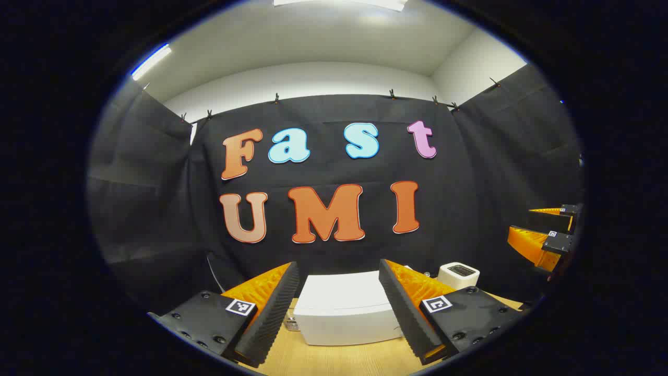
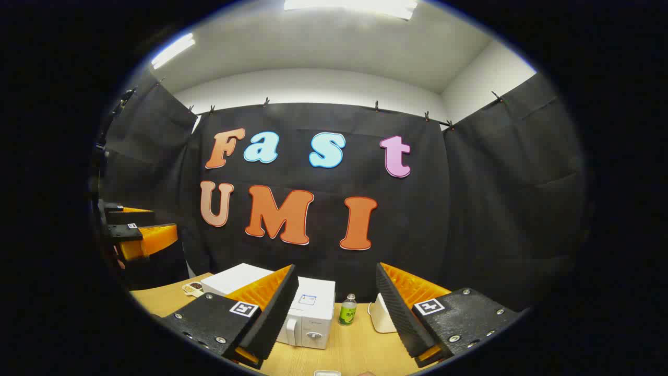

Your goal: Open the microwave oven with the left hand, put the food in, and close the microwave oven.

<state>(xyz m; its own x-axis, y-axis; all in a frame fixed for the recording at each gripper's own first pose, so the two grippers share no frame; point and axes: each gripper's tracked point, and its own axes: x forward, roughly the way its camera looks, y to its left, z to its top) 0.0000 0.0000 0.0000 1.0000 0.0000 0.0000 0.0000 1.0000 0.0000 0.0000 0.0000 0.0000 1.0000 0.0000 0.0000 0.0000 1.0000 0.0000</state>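
Left gripper view: my left gripper [image 1: 339, 303] hangs above the wooden table [image 1: 334, 360] with its jaws spread wide and empty, aimed at the white microwave oven [image 1: 344, 310] between the fingers. I judge the box heavy and rigid, so it should stay in place when the door is pulled.

Right gripper view: my right gripper [image 2: 336, 310] is also spread and holds nothing. The microwave oven sits near and left, its door handle [image 2: 290, 330] on the front (best grip there, I think).
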